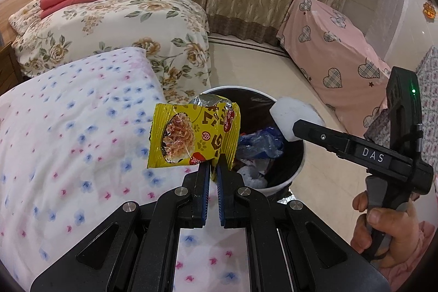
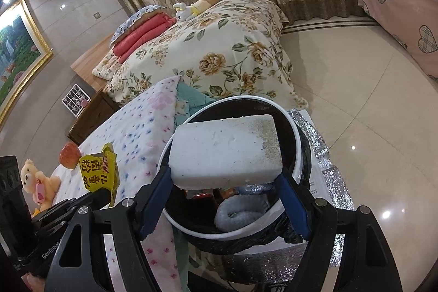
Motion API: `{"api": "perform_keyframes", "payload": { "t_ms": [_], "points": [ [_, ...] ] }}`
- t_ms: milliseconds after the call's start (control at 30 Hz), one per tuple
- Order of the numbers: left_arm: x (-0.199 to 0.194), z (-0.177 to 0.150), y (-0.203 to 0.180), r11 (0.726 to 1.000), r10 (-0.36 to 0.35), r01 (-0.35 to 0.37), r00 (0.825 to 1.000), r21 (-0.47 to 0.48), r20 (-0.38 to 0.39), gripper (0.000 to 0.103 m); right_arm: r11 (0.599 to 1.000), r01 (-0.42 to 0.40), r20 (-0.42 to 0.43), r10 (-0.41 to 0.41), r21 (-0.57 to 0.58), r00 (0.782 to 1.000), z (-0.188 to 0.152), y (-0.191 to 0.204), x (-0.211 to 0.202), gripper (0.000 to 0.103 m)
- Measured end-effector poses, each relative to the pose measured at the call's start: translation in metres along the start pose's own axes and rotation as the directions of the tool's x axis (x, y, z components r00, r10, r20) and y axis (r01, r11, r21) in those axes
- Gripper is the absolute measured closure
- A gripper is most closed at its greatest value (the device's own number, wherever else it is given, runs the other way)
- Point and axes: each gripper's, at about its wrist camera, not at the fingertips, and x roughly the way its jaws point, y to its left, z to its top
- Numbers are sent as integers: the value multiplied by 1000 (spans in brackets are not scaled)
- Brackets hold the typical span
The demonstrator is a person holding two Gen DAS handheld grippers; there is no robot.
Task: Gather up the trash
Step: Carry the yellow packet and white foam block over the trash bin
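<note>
My left gripper is shut on a yellow snack wrapper and holds it up at the near left rim of the trash bin. The wrapper also shows in the right wrist view. My right gripper is shut on a white foam block and holds it over the bin's opening. In the left wrist view the block hangs above the bin's far right rim, with the right gripper reaching in from the right. The black-lined bin holds blue plastic and white scraps.
A bed with a dotted white quilt lies left of the bin. A floral-covered bed stands behind it. Pink heart-print covered furniture is at the right. A teddy bear and an apple lie on the quilt. Silver foil lies under the bin.
</note>
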Motion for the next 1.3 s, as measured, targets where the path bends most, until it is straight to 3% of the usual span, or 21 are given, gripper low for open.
{"api": "perform_keyframes", "payload": {
  "t_ms": [1300],
  "points": [
    [34, 16, -12, 1000, -2, 2, 999, 7, -37, 98, 1000, -7, -34, 7, 0, 999, 12, -6, 16, 23]
  ]
}}
